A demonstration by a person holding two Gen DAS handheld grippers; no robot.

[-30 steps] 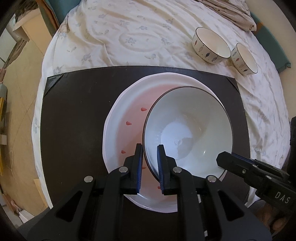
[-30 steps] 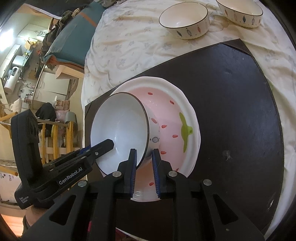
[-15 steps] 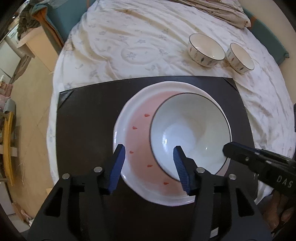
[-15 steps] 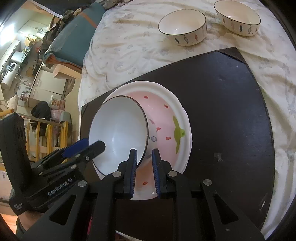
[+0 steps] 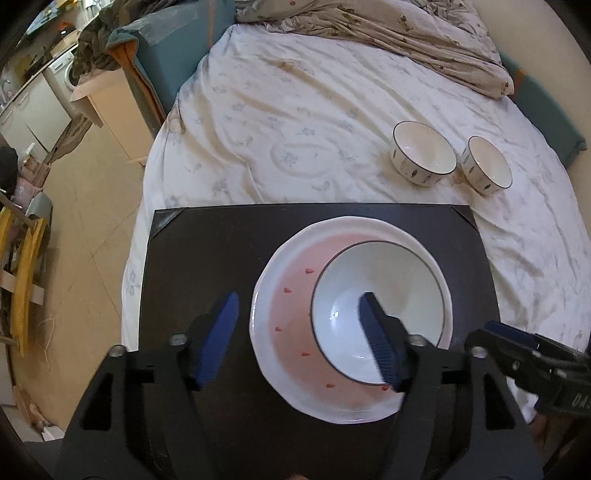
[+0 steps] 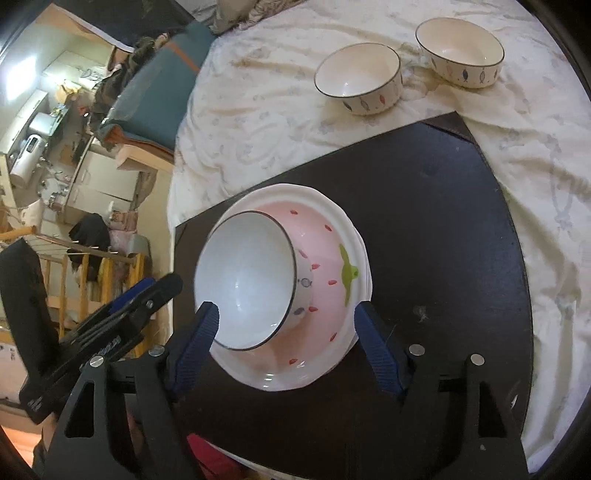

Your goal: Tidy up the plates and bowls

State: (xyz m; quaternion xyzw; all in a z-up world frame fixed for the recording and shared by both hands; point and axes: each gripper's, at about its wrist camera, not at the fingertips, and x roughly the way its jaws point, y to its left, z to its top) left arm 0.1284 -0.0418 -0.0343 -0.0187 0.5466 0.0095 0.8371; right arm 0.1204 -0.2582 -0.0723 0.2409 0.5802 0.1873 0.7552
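- we look down over a dark mat [image 5: 207,258] laid on a bed covered with a pale flowered sheet [image 5: 295,129].
- on the mat sits a pink strawberry plate [image 5: 288,332] with a white scalloped rim, red seed marks and a green stem painted inside.
- a white bowl [image 5: 384,295] with a thin dark rim rests inside that plate, pushed to one side and leaning against the plate's wall rather than sitting centred.
- our left gripper [image 5: 299,332] is released: its blue-padded jaws have just been opening and now stand wide, one pad over the mat beside the plate, the other over the inside of the bowl. neither pad presses on anything.
- our right gripper [image 6: 286,347] is also released: its jaws have just been opening too, with the near edge of the plate and bowl seen between the pads, untouched.
- each gripper shows at the edge of the other's view, close beside the plate.
- further up the sheet, off the mat, stand two smaller bowls with leaf patterns: a first patterned bowl [image 5: 423,153] and a second patterned bowl [image 5: 487,166], just beside each other, upright.
- a rumpled blanket [image 5: 388,33] lies at the far end of the bed.
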